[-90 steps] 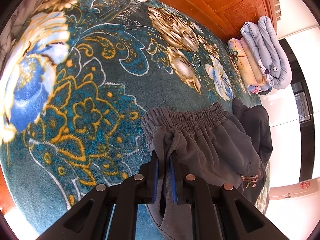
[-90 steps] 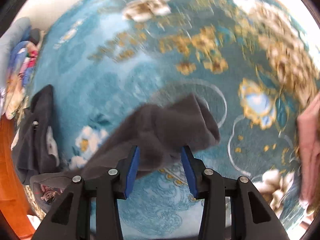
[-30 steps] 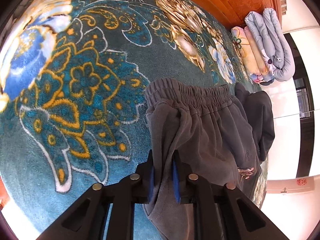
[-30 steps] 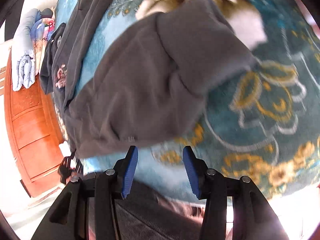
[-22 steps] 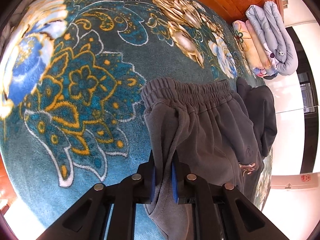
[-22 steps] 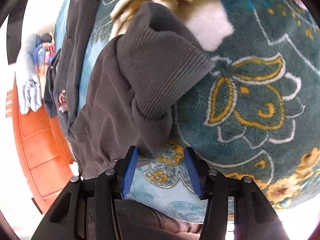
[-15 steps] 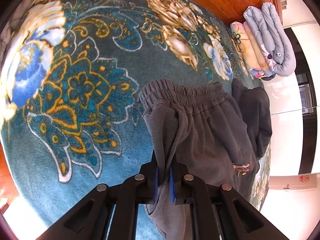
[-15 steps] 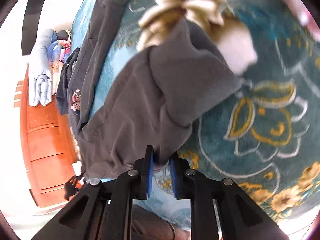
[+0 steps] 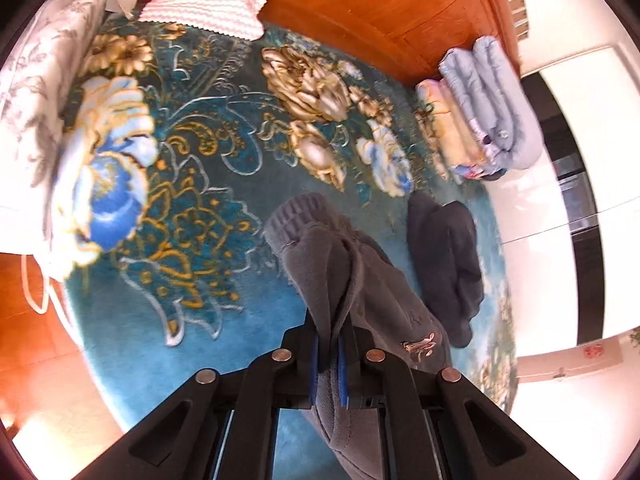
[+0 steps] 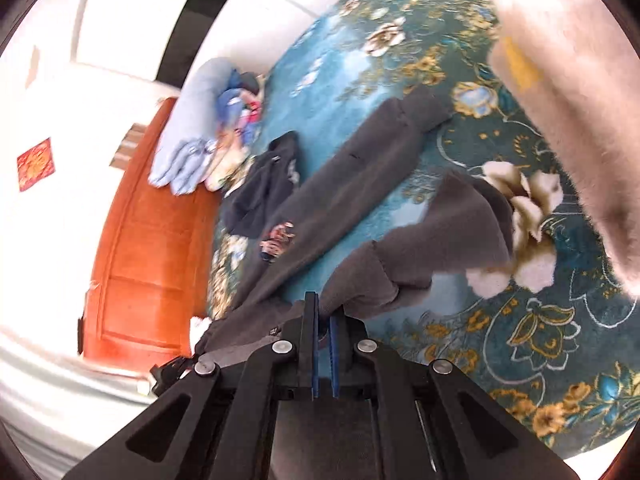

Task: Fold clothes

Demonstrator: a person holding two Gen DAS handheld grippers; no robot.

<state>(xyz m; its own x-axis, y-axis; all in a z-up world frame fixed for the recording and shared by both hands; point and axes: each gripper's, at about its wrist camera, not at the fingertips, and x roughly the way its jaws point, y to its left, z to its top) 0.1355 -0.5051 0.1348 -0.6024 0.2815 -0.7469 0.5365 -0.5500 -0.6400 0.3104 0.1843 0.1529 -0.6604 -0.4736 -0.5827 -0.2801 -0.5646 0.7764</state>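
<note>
Grey sweatpants point(image 9: 360, 292) with a small embroidered logo lie partly lifted over a teal floral blanket point(image 9: 180, 200). My left gripper point(image 9: 329, 344) is shut on a fold of the sweatpants near the elastic waistband, which hangs bunched from the jaws. In the right wrist view my right gripper point(image 10: 323, 320) is shut on the edge of one trouser leg of the sweatpants point(image 10: 432, 236). That leg is raised and its ribbed cuff droops to the right. The other leg point(image 10: 360, 168) lies flat and stretched out on the blanket point(image 10: 520, 360).
A dark garment point(image 9: 444, 256) lies crumpled beside the sweatpants. Rolled quilts point(image 9: 480, 112) are stacked by the orange wooden headboard point(image 9: 380, 0). A pink-white pillow point(image 9: 204, 4) sits at the far edge. A beige fuzzy cloth point(image 10: 568, 100) lies at the right.
My right gripper has shut on the trouser leg and lifted it. My left gripper has risen with the waistband, which now hangs bunched narrower.
</note>
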